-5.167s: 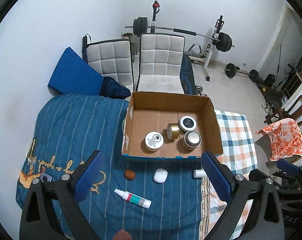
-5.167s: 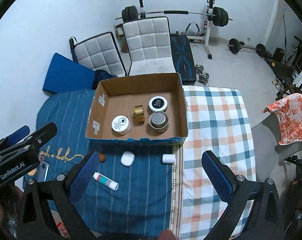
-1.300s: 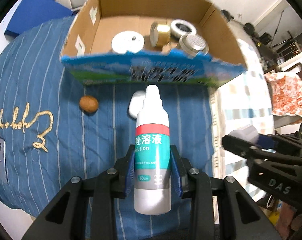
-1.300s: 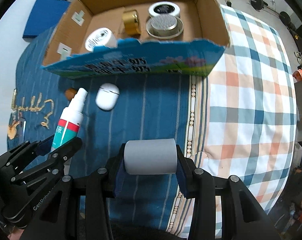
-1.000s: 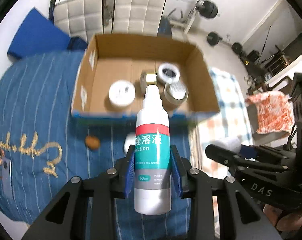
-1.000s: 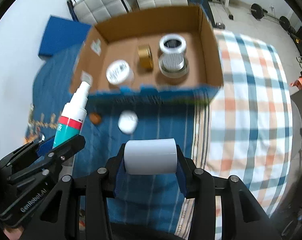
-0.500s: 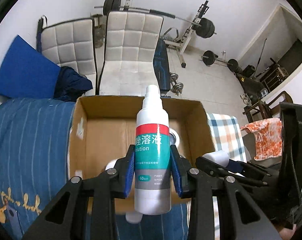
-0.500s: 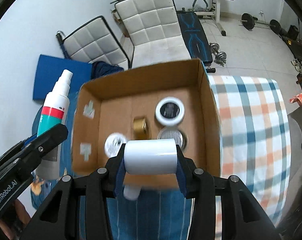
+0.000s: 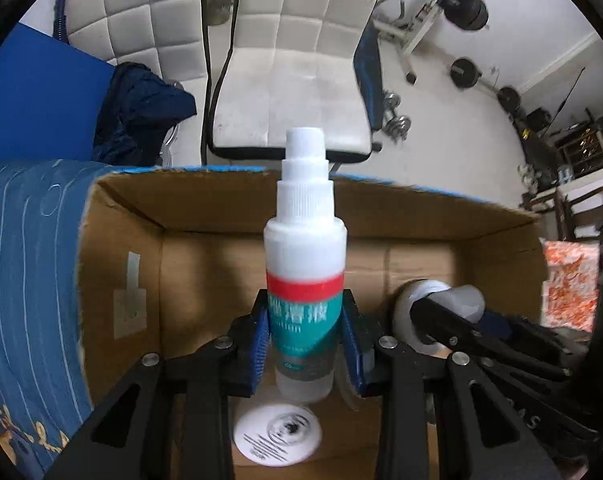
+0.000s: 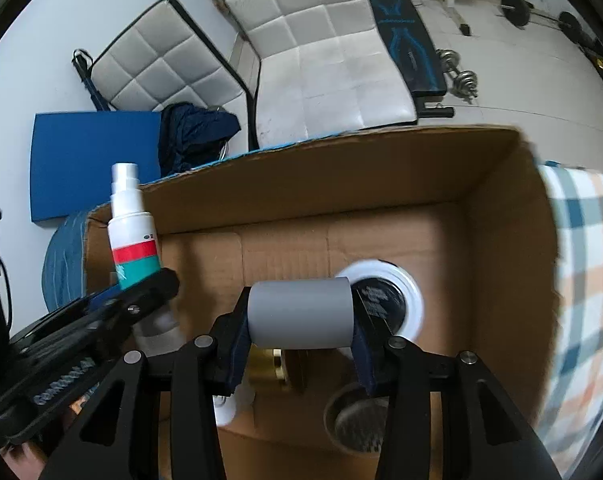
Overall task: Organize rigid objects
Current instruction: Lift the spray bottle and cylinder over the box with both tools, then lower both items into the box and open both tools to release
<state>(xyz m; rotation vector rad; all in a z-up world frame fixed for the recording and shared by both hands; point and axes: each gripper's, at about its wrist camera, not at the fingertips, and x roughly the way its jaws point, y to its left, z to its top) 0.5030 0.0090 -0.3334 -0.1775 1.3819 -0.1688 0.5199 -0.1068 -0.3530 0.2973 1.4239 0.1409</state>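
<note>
My left gripper [image 9: 304, 338] is shut on a white spray bottle [image 9: 304, 256] with a red and teal label, held upright over the open cardboard box [image 9: 117, 264]. My right gripper [image 10: 299, 338] is shut on a small grey-white cylinder [image 10: 299, 312], held sideways over the box [image 10: 501, 216]. In the right wrist view the bottle [image 10: 131, 232] and the left gripper [image 10: 141, 292] stand at the left. In the left wrist view the cylinder [image 9: 465, 300] shows at the right. A white round jar lid [image 9: 277, 438] lies on the box floor below the bottle.
In the box are a white-rimmed black jar [image 10: 385, 300], a gold tin [image 10: 277, 368] and a grey mesh-topped tin [image 10: 357, 420]. Blue striped bedding [image 9: 25, 272] lies left, checked cloth [image 10: 585, 264] right. White padded chairs [image 9: 289, 76] and gym weights [image 9: 465, 76] stand behind.
Both grippers have moved forward and down over the box with their objects still held. The box now fills both views and the bed items in front are out of sight.
</note>
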